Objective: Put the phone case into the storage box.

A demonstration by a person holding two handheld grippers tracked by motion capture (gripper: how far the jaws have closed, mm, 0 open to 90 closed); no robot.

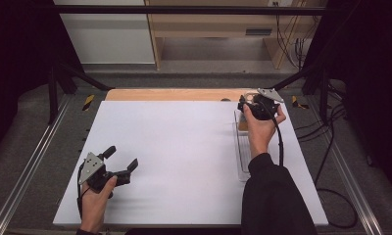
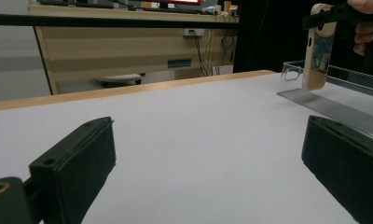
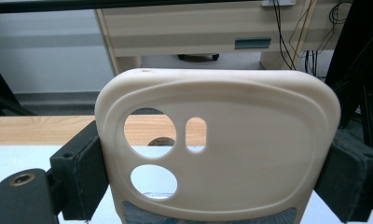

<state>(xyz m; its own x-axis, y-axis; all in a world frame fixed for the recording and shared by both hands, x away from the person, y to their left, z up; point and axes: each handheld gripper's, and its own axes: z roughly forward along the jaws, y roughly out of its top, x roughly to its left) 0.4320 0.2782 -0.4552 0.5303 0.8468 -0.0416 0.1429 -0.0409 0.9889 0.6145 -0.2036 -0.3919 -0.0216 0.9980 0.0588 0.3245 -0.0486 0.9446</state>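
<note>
A cream plastic phone case (image 3: 231, 154) with round camera cut-outs is being pinched upright by the right claw (image 1: 250, 104), above the clear plastic tray (image 1: 242, 155) lying along the white worktop's (image 1: 184, 147) right edge. The left claw (image 1: 119, 159) is being held spread near the front left corner, gripping nothing.
</note>
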